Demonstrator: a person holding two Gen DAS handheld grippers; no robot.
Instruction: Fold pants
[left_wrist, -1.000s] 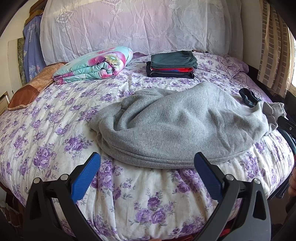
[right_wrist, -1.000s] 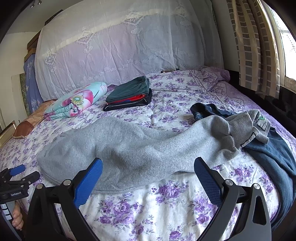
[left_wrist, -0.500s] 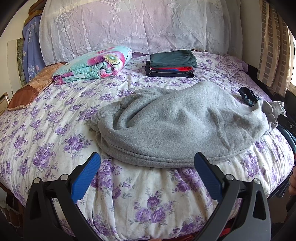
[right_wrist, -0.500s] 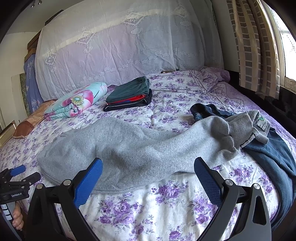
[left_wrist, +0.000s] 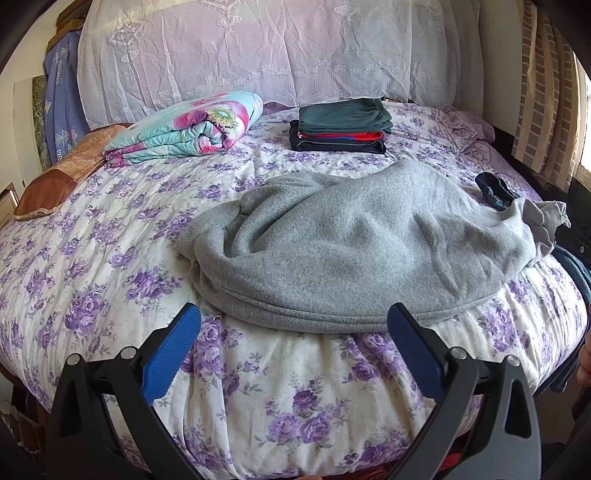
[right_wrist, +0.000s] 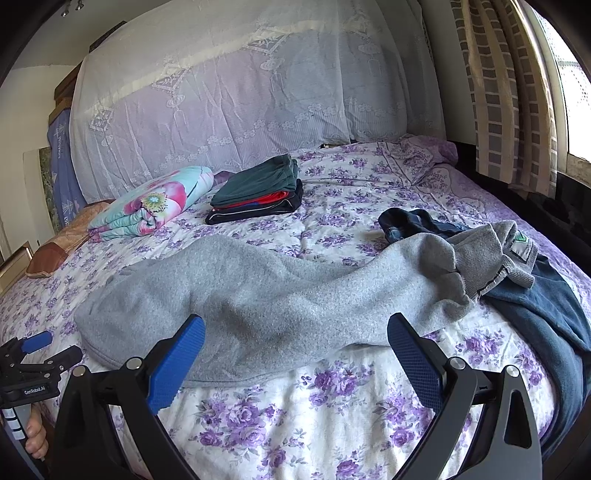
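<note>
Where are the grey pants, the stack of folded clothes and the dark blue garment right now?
grey pants (left_wrist: 354, 251): left wrist view, middle of the bunched grey fabric.
stack of folded clothes (right_wrist: 258, 192): right wrist view, dark green top layer.
dark blue garment (right_wrist: 546, 317): right wrist view, flat part beside the pants' waistband.

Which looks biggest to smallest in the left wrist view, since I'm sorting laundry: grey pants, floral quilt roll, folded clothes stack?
1. Grey pants, clearly largest, though nearest the camera.
2. Quilt roll.
3. Clothes stack, slightly smaller than the quilt roll; both lie similarly far back.
</note>
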